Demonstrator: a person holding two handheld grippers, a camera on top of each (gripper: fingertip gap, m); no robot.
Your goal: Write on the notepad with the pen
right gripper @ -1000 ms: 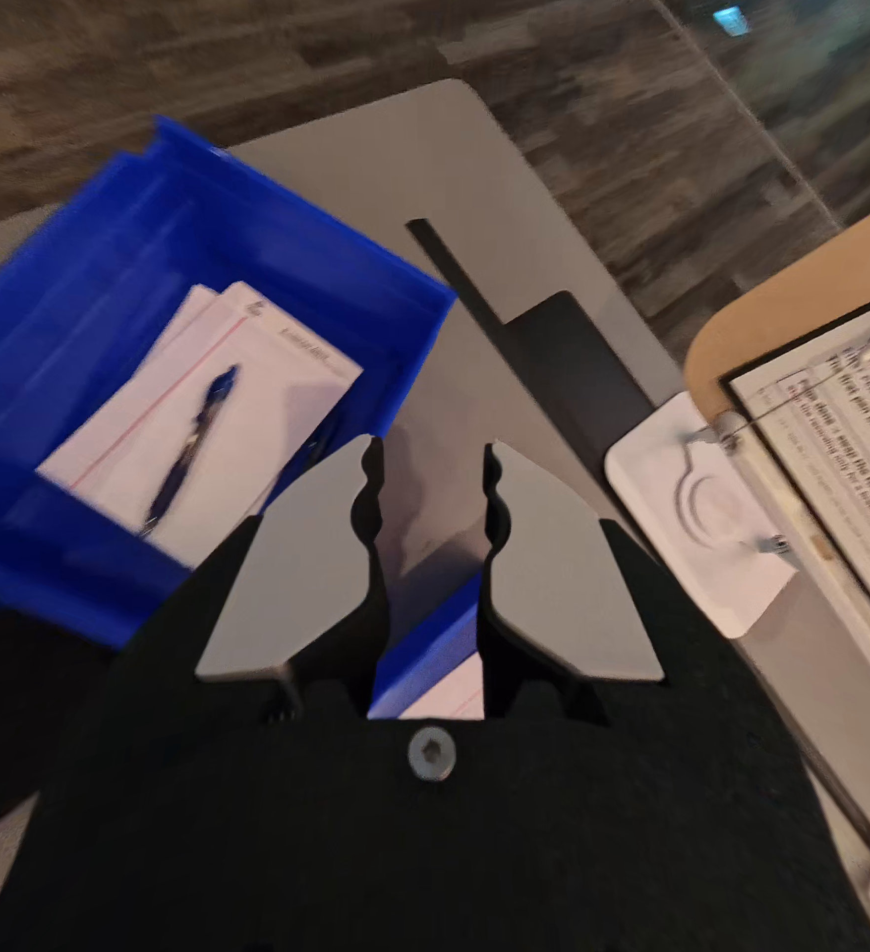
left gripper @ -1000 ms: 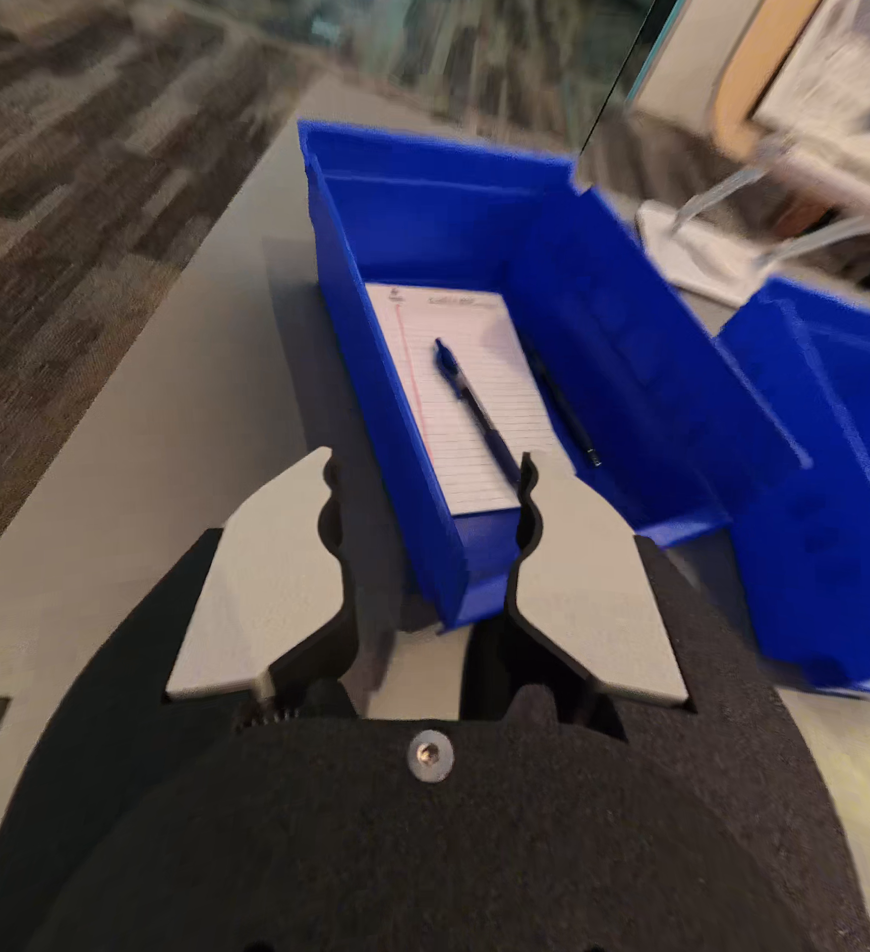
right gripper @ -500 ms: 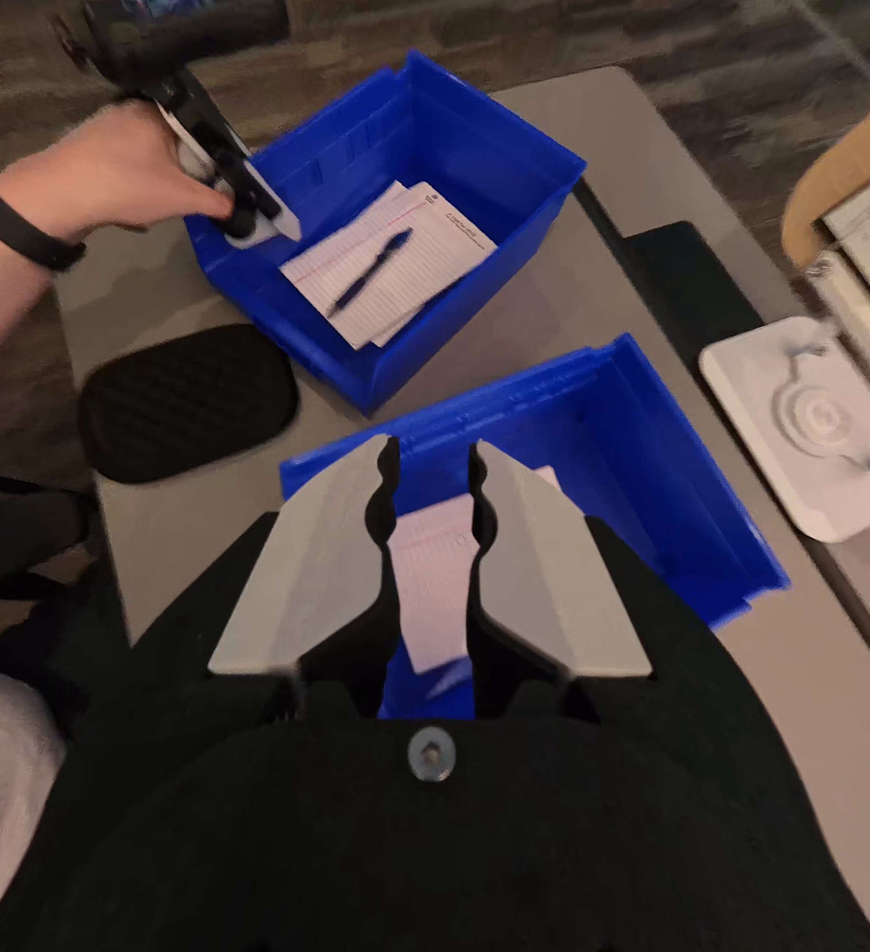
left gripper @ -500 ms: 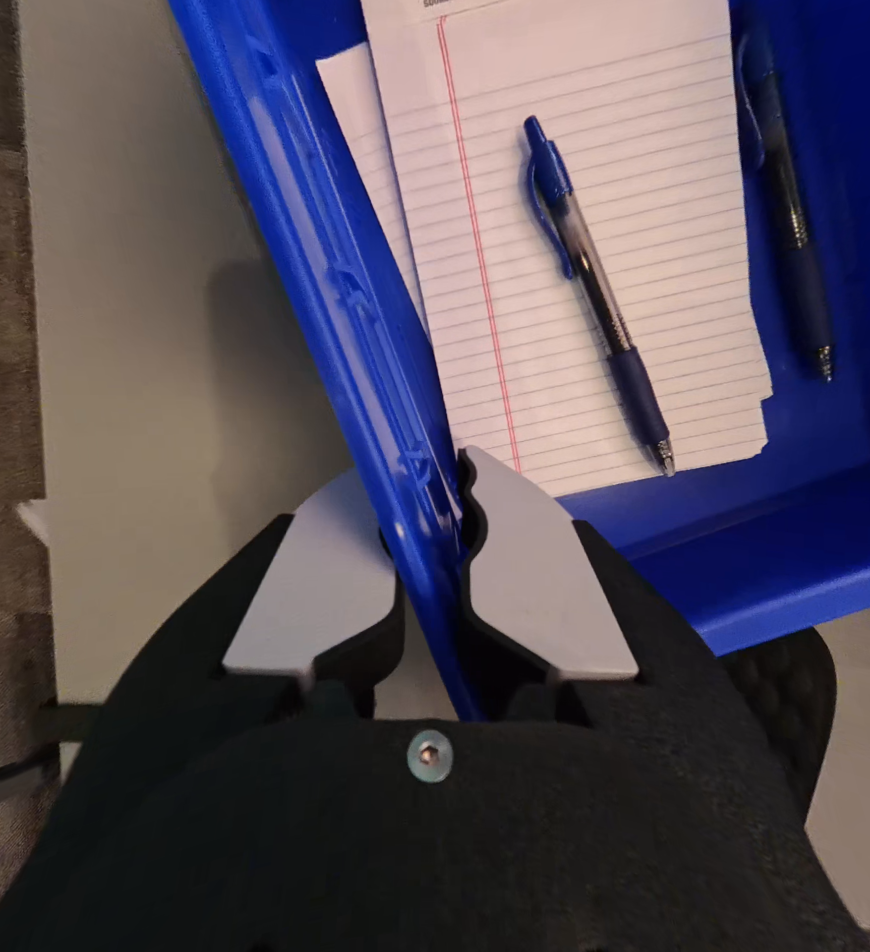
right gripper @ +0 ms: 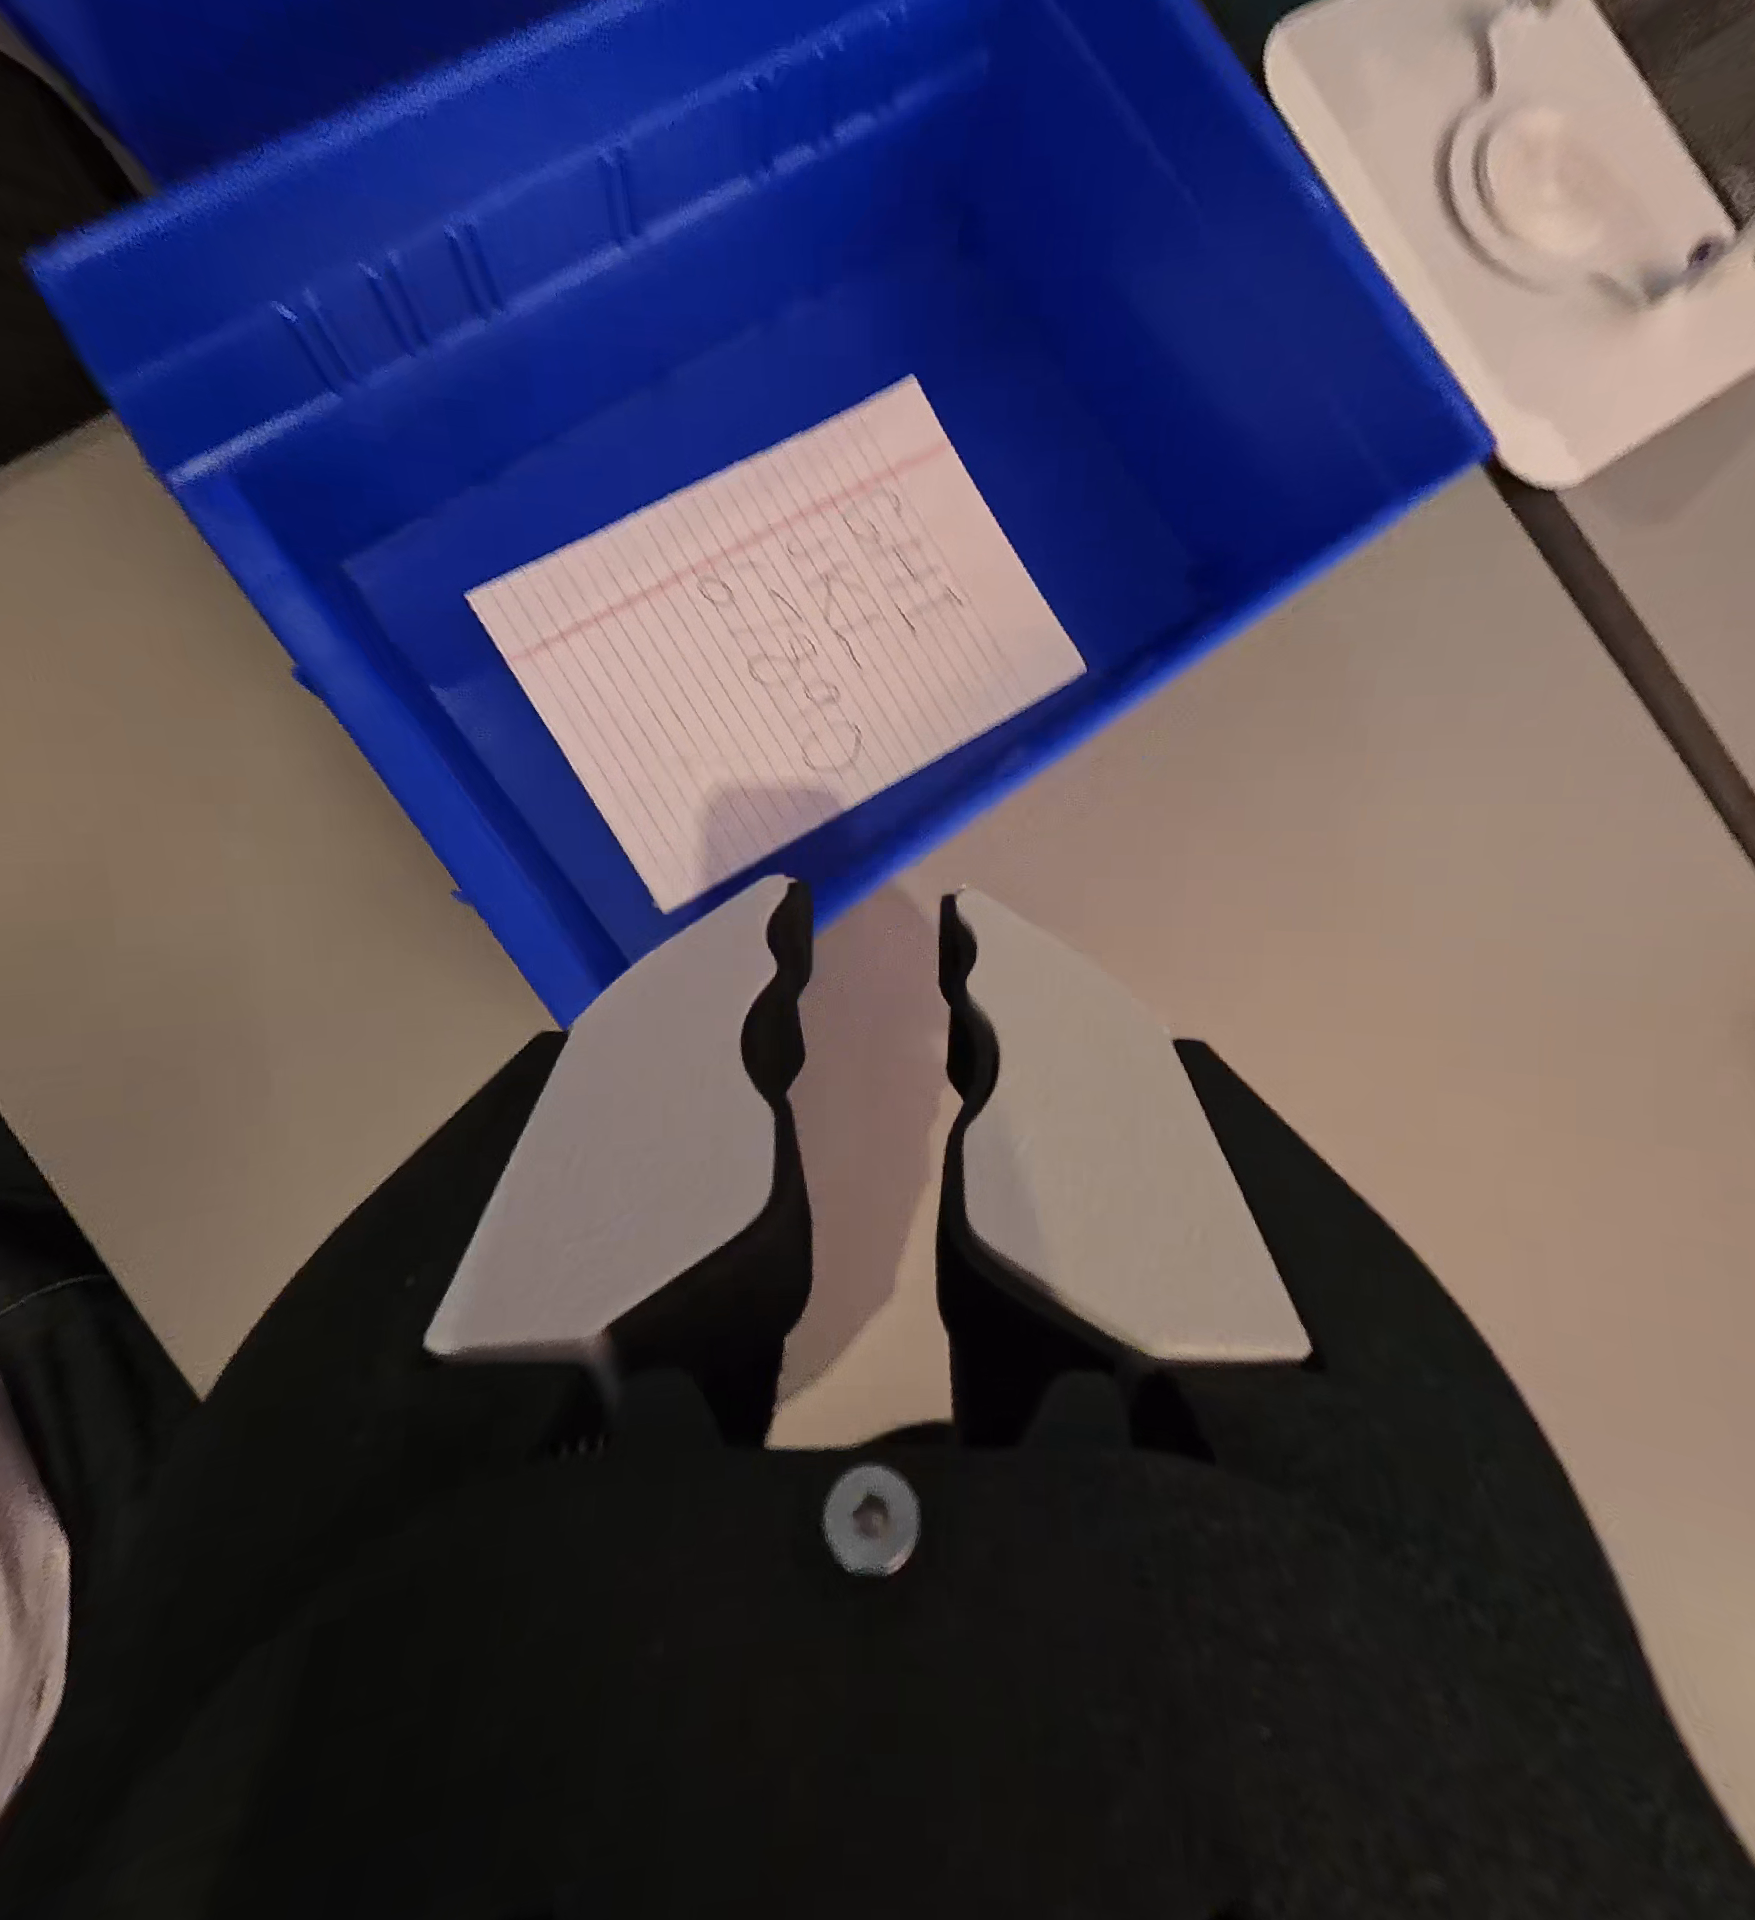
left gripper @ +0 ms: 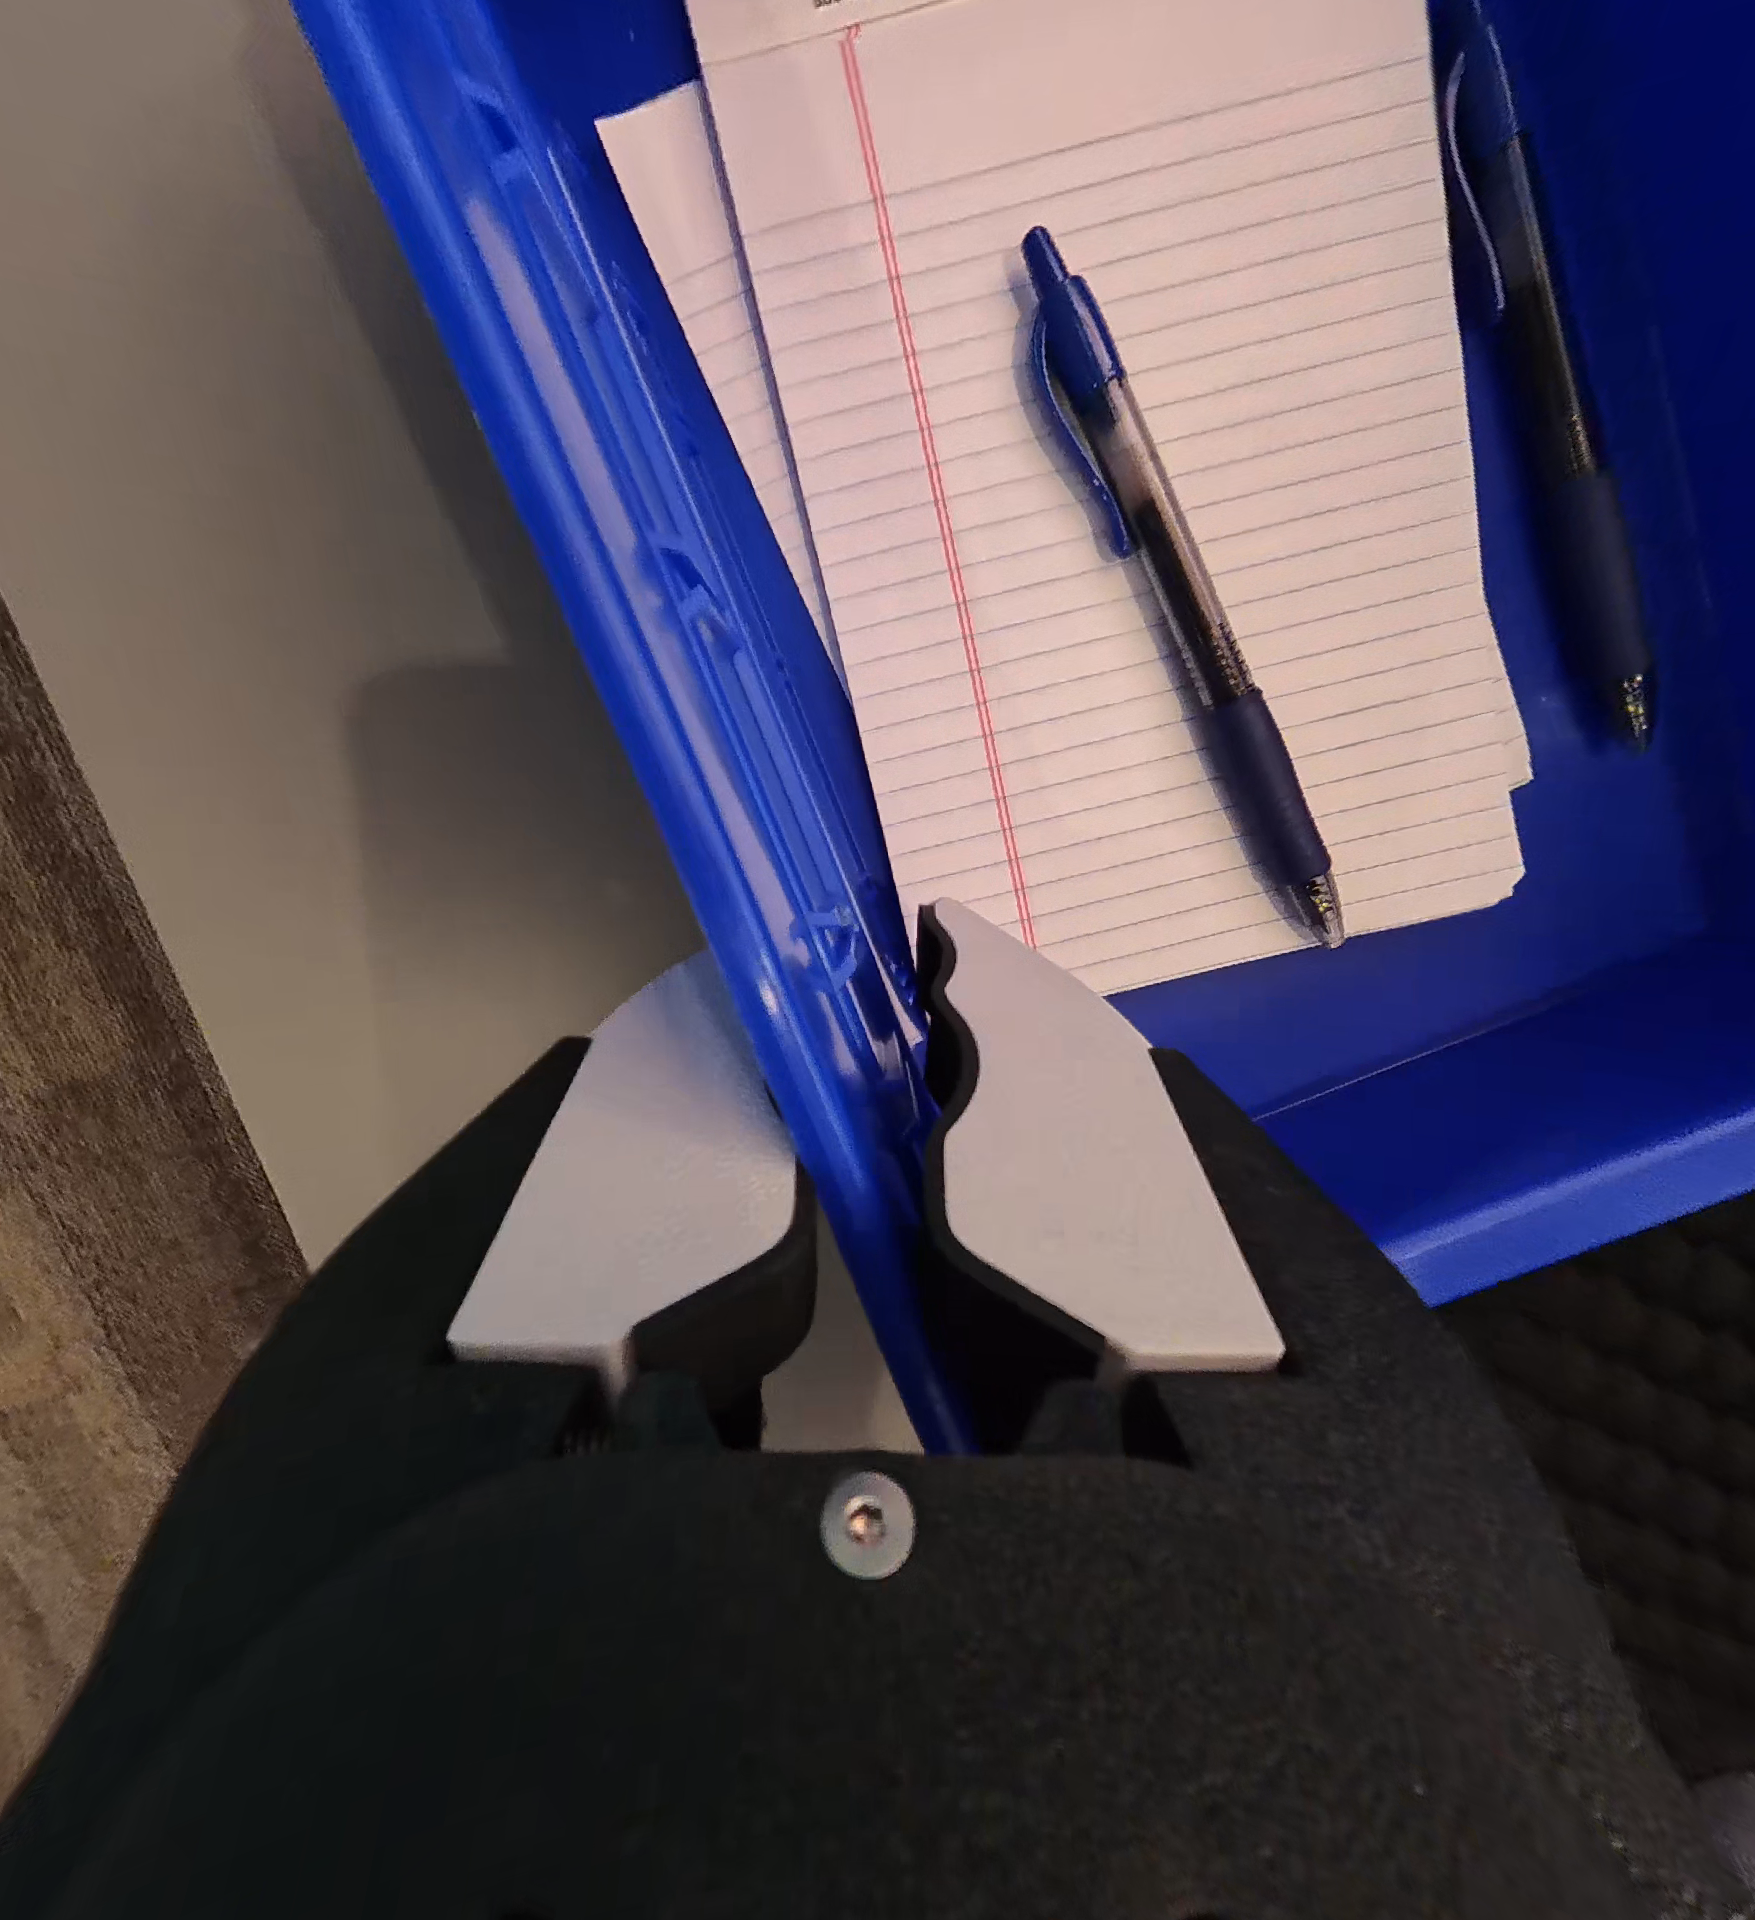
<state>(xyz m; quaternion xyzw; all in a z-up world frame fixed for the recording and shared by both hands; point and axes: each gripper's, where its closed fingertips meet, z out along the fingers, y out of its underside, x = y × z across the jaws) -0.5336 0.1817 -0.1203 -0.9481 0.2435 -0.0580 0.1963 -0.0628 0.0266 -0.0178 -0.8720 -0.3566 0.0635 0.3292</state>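
The bin wall (left gripper: 831, 1049) was pinched by the left gripper (left gripper: 852, 997), probably to steady the notepad (left gripper: 1143, 499) and pen (left gripper: 1179, 592) ahead, while the right gripper (right gripper: 873, 904) was held slightly parted and empty.

The bin (left gripper: 582, 582) was bright blue, the notepad (left gripper: 1112, 499) white with grey rules and a red margin line, the pen (left gripper: 1179, 592) dark blue, the tabletop (right gripper: 1268, 883) beige.

Left tool (left gripper: 857, 966): fingers closed on the blue bin's side wall (left gripper: 831, 1039), one outside, one inside.
Right tool (right gripper: 873, 914): fingers slightly parted, gripping nothing, pointing downward.
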